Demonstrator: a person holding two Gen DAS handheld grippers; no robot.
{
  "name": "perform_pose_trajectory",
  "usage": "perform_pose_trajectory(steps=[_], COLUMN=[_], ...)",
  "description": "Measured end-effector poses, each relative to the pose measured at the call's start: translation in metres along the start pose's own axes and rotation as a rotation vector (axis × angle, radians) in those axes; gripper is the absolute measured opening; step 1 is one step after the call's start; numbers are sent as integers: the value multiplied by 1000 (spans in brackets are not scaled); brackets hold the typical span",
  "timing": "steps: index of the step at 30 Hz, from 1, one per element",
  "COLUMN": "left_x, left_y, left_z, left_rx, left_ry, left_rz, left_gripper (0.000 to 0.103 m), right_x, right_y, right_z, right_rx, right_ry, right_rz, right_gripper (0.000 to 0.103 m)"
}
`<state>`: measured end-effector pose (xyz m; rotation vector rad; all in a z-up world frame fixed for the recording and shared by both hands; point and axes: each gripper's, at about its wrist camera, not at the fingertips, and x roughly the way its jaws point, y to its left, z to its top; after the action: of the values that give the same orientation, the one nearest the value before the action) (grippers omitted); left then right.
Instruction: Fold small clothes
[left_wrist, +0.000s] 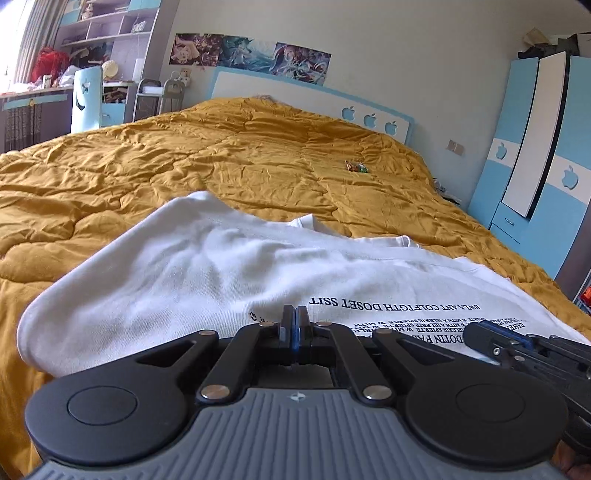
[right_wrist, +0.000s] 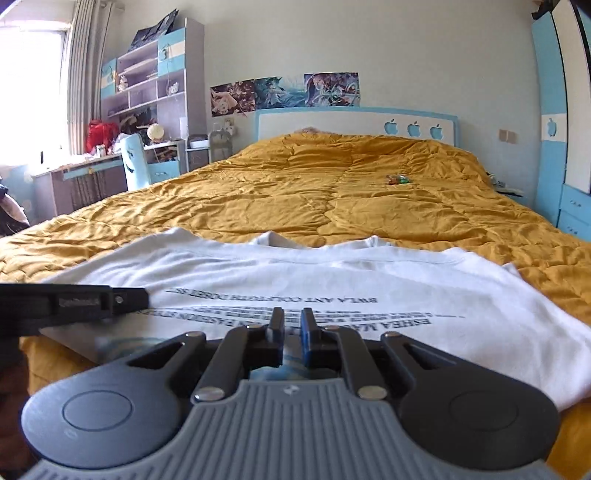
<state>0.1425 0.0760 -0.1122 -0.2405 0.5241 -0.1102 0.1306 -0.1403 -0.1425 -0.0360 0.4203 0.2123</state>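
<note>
White T-shirt: black print, upside down, ahead of left hand-held gripper. Top line reads approx. "BWLA ANT COLFTGTH DOSET SSIT". Lower lines too small/blurred. Headboard, far ahead: three apple-shaped cutouts, no text.

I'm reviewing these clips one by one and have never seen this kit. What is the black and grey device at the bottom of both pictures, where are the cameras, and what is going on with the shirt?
No robot arm is here: a person carries a two-finger gripper in each hand, with a wide-angle camera on each looking forward along its fingers. One picture comes from the left gripper, the other from the right gripper; each also shows the other tool at its side.

Both sit at the near edge of a white T-shirt with black printed lettering, spread on a bed's mustard quilt. The left jaws are fully together; the right ones show a thin slit. Whether either pinches the hem is not visible. A small colourful object lies further up the quilt.
</note>
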Motion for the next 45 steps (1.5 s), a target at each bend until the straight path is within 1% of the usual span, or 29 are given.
perform_pose_trajectory(steps=[2, 4, 5, 6, 8, 10, 13, 14, 16, 19, 21, 23, 25, 26, 27, 28, 29, 30, 31, 32, 34, 36, 37, 39, 40, 41, 42, 43, 45], left_x=[-3, -7, -8, -9, -9, -12, -17, -17, -20, -23, -24, -26, -27, -29, -30, -30, -30, -29, -30, -32, -40, -42, -41, -29, -18, -9, 5, 17, 39], left_y=[1, -2, 0, 6, 21, 34, 42, 46, 56, 56, 59, 63, 72, 76, 84, 89, 96, 104, 114, 122, 138, 149, 154, 166, 173, 177, 182, 185, 184], left_z=[-3, -3, -3, 0, 4, 8, 9, 9, 11, 11, 13, 16, 22, 25, 28, 31, 34, 39, 44, 47, 58, 68, 74, 89, 98, 103, 111, 116, 125], left_rx=[11, 73, 83, 65, 3, -45, -7, -22, -74, -67, -81, -111, -154, -175, -208, -228, -254, -287, -333, -370, -427, -431, -426, -420, -421, -418, -412, -408, -388], left_ry=[-10, -42, -51, -48, -31, -26, -45, -42, -38, -49, -53, -58, -51, -51, -53, -51, -41, -18, 0, -3, -50, -93, -103, -70, -37, -12, 25, 55, 94], left_rz=[8, 68, 93, 125, 161, 190, 305, 305, 276, 292, 297, 326, 377, 382, 393, 410, 436, 455, 442, 418, 358, 321, 310, 295, 258, 224, 166, 127, 93], left_gripper=[1, 1, 1, 1, 1, 1, 1, 1, 2, 4, 6, 6, 6, 7, 13, 22, 25, 28, 29, 31, 49, 55, 58, 59, 59, 59, 59, 60, 60], right_x=[3, 1, 0, -1, -5, -8, -11, -13, -16, -19, -20, -24, -33, -36, -40, -43, -45, -47, -51, -56, -66, -70, -69, -67, -65, -62, -58, -52, -35], right_y=[-13, -33, -40, -47, -56, -68, -83, -85, -88, -100, -108, -118, -131, -134, -138, -142, -148, -156, -167, -178, -194, -204, -208, -214, -217, -220, -222, -224, -227], right_z=[-4, -7, -9, -11, -13, -14, -12, -12, -13, -13, -14, -14, -14, -13, -12, -11, -10, -9, -8, -7, -3, 8, 15, 30, 36, 42, 49, 56, 68], right_rx=[-3, 42, 49, 46, 61, 136, 215, 223, 226, 288, 311, 364, 423, 428, 418, 414, 428, 469, 536, 614, 703, 693, 667, 627, 613, 599, 580, 564, 536], right_ry=[9, 35, 40, 46, 50, 48, 49, 48, 35, 34, 35, 30, 17, 11, 1, -6, -6, 3, 5, -15, -72, -108, -119, -115, -107, -104, -96, -79, -34], right_rz=[-64, -106, -118, -136, -152, -136, -149, -160, -209, -240, -326, -383, -435, -461, -500, -530, -547, -552, -530, -477, -371, -286, -246, -169, -123, -81, -35, -2, 12], right_gripper=[1, 0, 0, 0, 0, 0, 0, 0, 0, 0, 0, 0, 0, 0, 0, 0, 5, 20, 25, 27, 36, 54, 56, 65, 67, 72, 75, 78, 79])
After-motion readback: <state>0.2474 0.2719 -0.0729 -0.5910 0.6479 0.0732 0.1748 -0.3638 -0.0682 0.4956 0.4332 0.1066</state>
